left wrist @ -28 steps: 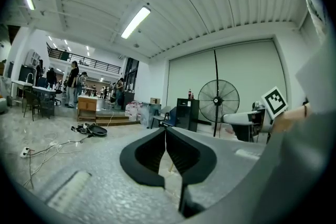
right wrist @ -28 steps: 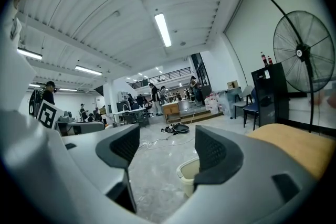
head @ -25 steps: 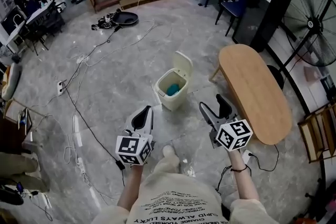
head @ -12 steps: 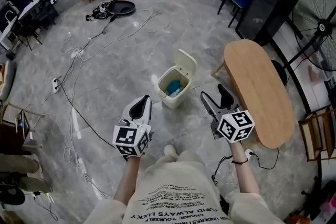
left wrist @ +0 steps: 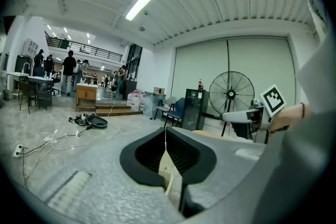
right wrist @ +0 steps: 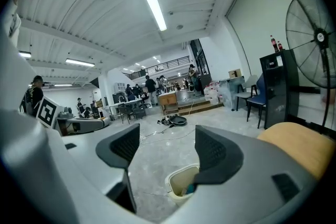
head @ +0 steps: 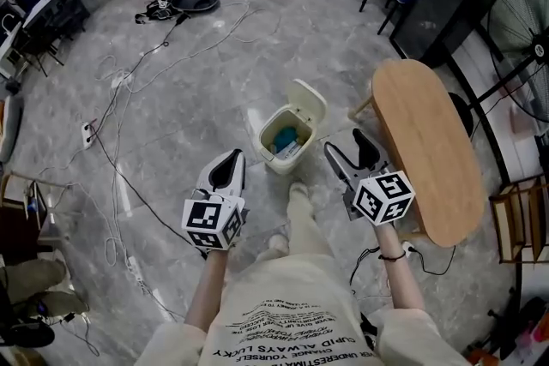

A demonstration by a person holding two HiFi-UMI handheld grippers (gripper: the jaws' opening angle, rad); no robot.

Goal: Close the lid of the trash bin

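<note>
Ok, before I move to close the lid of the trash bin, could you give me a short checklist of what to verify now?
1. The lid is closed: not ok. It stands upright and the trash bin is open.
2. The right gripper is free: ok. Its jaws are apart, with nothing held between them.
3. The left gripper is free: ok. Its jaws are together and hold nothing.
4. The bin is in sight of the right gripper: ok. It shows low between the jaws in the right gripper view.
5. The contents sit below the rim: cannot tell. A blue item lies inside, and its height is unclear.
</note>
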